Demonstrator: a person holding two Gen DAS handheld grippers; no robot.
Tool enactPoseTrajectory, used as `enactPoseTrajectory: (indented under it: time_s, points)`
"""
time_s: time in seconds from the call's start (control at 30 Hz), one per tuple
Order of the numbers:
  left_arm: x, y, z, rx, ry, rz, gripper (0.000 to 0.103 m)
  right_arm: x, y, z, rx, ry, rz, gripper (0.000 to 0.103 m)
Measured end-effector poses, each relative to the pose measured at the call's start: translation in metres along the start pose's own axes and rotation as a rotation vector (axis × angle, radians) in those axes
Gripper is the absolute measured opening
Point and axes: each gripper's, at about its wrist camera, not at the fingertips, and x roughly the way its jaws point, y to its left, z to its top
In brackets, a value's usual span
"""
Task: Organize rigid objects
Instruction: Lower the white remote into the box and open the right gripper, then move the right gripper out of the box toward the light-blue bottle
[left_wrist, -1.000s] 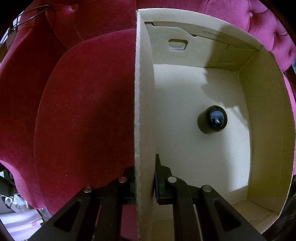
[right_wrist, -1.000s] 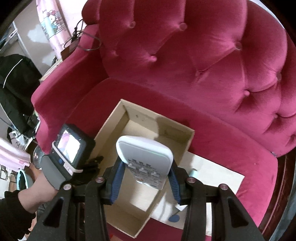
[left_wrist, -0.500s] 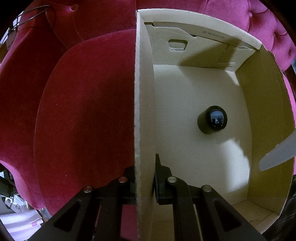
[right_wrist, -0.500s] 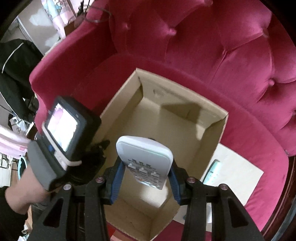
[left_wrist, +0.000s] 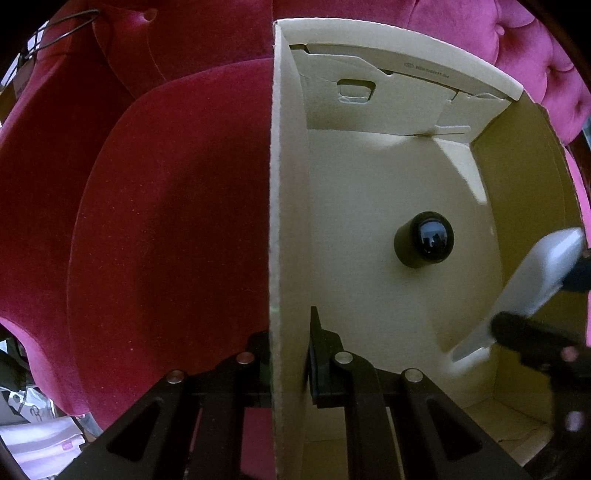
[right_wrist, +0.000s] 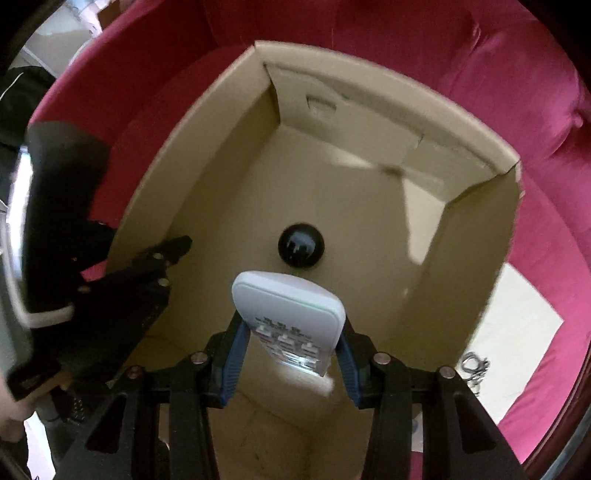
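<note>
- The cardboard box (left_wrist: 424, 177) stands open-topped on the seat of a crimson velvet tufted armchair (left_wrist: 166, 221); it serves as the landmark for everything below.
- The left gripper (left_wrist: 288, 365) has its jaws pressed together on the box's left wall, one finger outside and one inside, so it is clamped on the cardboard.
- On the box floor, about mid-way between the walls, sits a small black cylinder with a glossy domed top (left_wrist: 424, 243); nothing touches it.
- The right gripper (right_wrist: 290, 354) holds a white remote control (right_wrist: 290, 314) between its blue-padded fingers (right_wrist: 232, 362), jaws set apart by the remote's width and pressing on its two long sides.
- The remote is above the box floor, inside the box's opening, near the side closest to the camera, with the black cylinder just beyond its rounded top end.
- Rows of buttons and printed labels show on the remote's face, but they are too blurred to read.
- A line of small dark print with a logo runs along the box's far rim flap (left_wrist: 428, 68); the characters cannot be made out.
- To the right of the box, a pale sheet (right_wrist: 524, 317) lies on the seat, with a small metal clip-like item (right_wrist: 474, 363) on it.
</note>
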Motion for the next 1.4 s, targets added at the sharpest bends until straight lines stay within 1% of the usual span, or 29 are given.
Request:
enactPoseTrajectory:
  time_s: [0.17,0.33,0.37,0.5,0.67,0.9,1.0,1.07,1.13,1.4]
  points:
    - [0.0,0.001,0.0,0.0,-0.001,-0.004,0.012,0.02,-0.006,0.001,0.027,0.043,0.012,0.048]
    - [0.0,0.002,-0.001,-0.001,-0.002,-0.004,0.012,0.042,-0.01,0.005,0.032,0.071,-0.018,0.048]
    - [0.0,0.002,-0.001,-0.001,-0.002,-0.004,0.012,0.049,-0.011,0.01,0.038,0.079,-0.025,0.048]
    - [0.0,0.002,0.0,-0.003,-0.001,-0.006,0.012,0.062,-0.009,0.015,0.032,0.089,-0.041,0.048]
    - [-0.001,0.004,0.001,-0.004,0.001,-0.006,0.012,0.073,-0.009,0.01,0.026,0.092,-0.074,0.048]
    - [-0.003,0.003,0.002,-0.004,0.002,-0.003,0.012,0.074,-0.012,0.006,0.026,0.089,-0.056,0.048]
    - [-0.003,0.003,0.002,-0.008,0.003,-0.005,0.012,0.068,-0.015,0.006,0.023,0.074,-0.048,0.048]
    - [-0.003,0.003,0.002,-0.007,0.004,-0.005,0.012,0.061,-0.01,0.009,0.021,0.058,-0.044,0.051]
    - [-0.003,0.002,0.003,-0.003,0.004,0.001,0.012,0.052,-0.01,0.01,0.02,0.031,-0.046,0.051]
    - [-0.001,-0.001,0.002,-0.007,0.006,0.003,0.012,0.027,-0.008,0.013,0.013,-0.032,-0.058,0.051]
